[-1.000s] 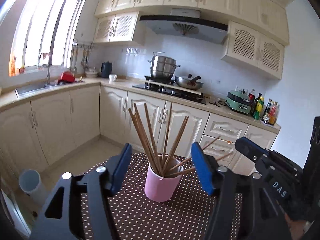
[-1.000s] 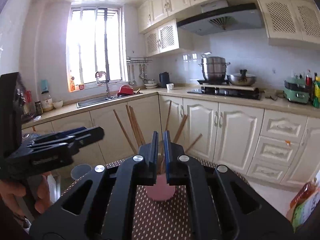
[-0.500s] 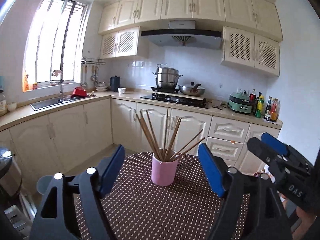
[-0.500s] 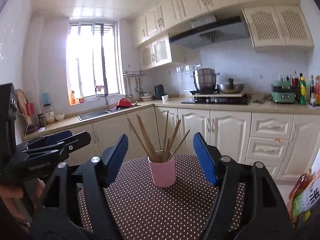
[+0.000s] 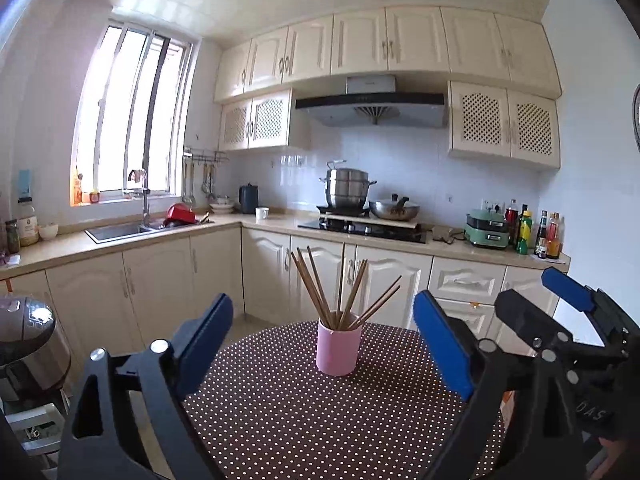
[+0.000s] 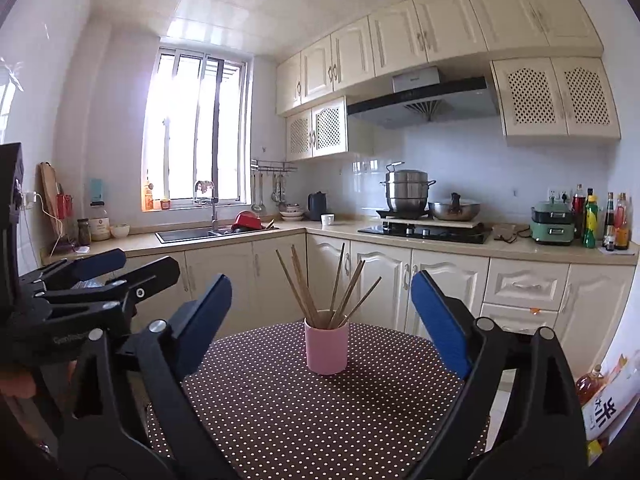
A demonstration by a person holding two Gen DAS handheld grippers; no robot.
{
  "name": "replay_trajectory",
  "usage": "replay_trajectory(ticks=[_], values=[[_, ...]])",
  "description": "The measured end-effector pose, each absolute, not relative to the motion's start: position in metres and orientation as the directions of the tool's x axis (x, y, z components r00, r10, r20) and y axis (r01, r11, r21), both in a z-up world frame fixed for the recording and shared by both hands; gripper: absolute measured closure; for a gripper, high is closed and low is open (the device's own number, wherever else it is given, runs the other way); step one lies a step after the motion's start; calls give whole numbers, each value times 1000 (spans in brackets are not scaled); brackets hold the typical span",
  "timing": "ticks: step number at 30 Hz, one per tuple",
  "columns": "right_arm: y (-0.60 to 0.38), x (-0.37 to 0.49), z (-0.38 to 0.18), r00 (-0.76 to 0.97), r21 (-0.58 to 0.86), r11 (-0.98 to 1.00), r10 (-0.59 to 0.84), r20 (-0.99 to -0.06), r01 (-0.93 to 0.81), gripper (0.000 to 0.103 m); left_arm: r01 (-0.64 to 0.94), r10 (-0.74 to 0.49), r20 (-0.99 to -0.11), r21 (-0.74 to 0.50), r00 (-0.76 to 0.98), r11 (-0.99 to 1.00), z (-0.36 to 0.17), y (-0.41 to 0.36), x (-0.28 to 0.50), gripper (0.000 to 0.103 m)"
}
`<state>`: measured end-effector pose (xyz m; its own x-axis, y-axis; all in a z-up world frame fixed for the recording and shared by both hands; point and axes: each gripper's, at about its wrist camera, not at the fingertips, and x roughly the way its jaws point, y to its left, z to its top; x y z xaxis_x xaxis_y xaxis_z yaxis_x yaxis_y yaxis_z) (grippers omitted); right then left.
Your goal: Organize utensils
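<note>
Judging from how things lay, the sorting looked finished or nearly so, and the sensible move was to draw both tools straight back and level, clear of the splayed stick tips, so that nothing tipped. On the left, the left-hand black gripper with blue pads (image 5: 323,346) hung with its fingers spread wide and nothing between them. Between those fingers, further off, the round table under a brown white-dotted cloth (image 5: 280,420) carried a pink cylindrical cup (image 5: 338,347) standing upright near the table's far edge. A bundle of brown wooden chopsticks (image 5: 340,292) stood in the cup, fanning outward, some leaning left and others right. On the right, the right-hand black gripper with blue pads (image 6: 322,324) was likewise wide apart and empty, well short of the cup. No loose sticks showed on the cloth.
</note>
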<state>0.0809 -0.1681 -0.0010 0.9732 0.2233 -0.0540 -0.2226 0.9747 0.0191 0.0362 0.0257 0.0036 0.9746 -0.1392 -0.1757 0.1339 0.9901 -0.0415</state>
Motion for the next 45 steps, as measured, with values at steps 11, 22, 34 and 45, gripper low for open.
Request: replay_trajectory(ticks=[11,22,34,45], values=[[-166,62,3,982,-30,982,188,-12,-188,12,108,-107,-130,-2,986,994,11,19,20,12],[-167,60,4,982,-19,982,188,-5,-188,10,93,-91,-101,18,991,995,13,15,19,12],[-169,64,4,981,7,981,194,-16,-194,9,76,-72,-86,46,994,996,11,15,18,12],[-171,67,4,981,15,981,195,-23,-195,8,71,-67,-81,53,994,996,9,11,20,12]])
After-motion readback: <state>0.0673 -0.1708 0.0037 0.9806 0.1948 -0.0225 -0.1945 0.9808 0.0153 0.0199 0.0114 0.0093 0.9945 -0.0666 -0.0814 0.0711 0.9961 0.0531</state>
